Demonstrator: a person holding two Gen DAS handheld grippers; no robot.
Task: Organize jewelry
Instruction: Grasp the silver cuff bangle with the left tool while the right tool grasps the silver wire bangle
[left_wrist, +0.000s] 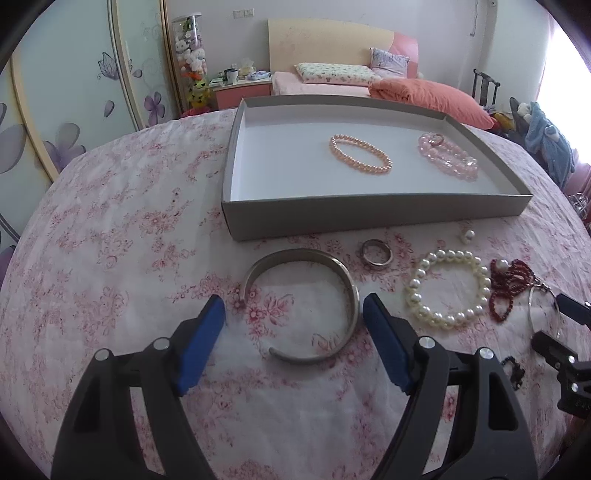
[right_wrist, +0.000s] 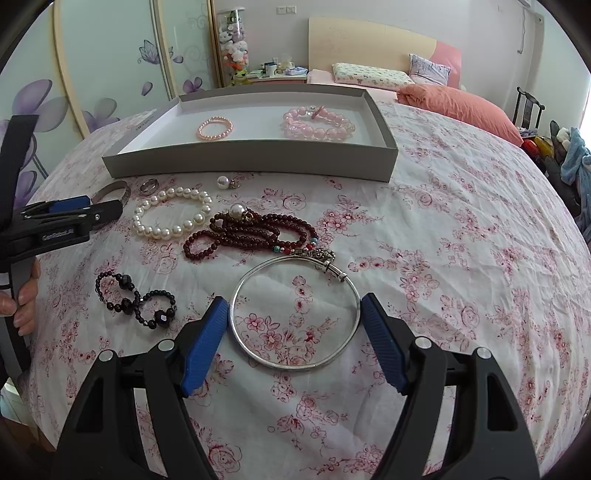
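A grey box (left_wrist: 369, 214) (right_wrist: 251, 164) holds a peach bead bracelet (left_wrist: 360, 154) (right_wrist: 215, 128) and a pink bead bracelet (left_wrist: 448, 157) (right_wrist: 319, 123). My left gripper (left_wrist: 294, 310) is open, its blue pads either side of a silver cuff bangle (left_wrist: 343, 273) lying on the floral cloth. My right gripper (right_wrist: 294, 310) is open around a thin silver bangle (right_wrist: 295, 363). A white pearl bracelet (left_wrist: 448, 288) (right_wrist: 171, 216), dark red beads (right_wrist: 251, 232) (left_wrist: 509, 284), a ring (left_wrist: 376, 251) (right_wrist: 149, 185), a pearl pendant (right_wrist: 223, 182) (left_wrist: 467, 235) and black beads (right_wrist: 136, 302) lie loose.
The table (right_wrist: 461, 258) wears a pink floral cloth. The left gripper's body (right_wrist: 55, 221) shows at the right wrist view's left edge. A bed (left_wrist: 369, 81), a wardrobe (left_wrist: 74, 92) and a chair with clothes (left_wrist: 546, 144) stand behind.
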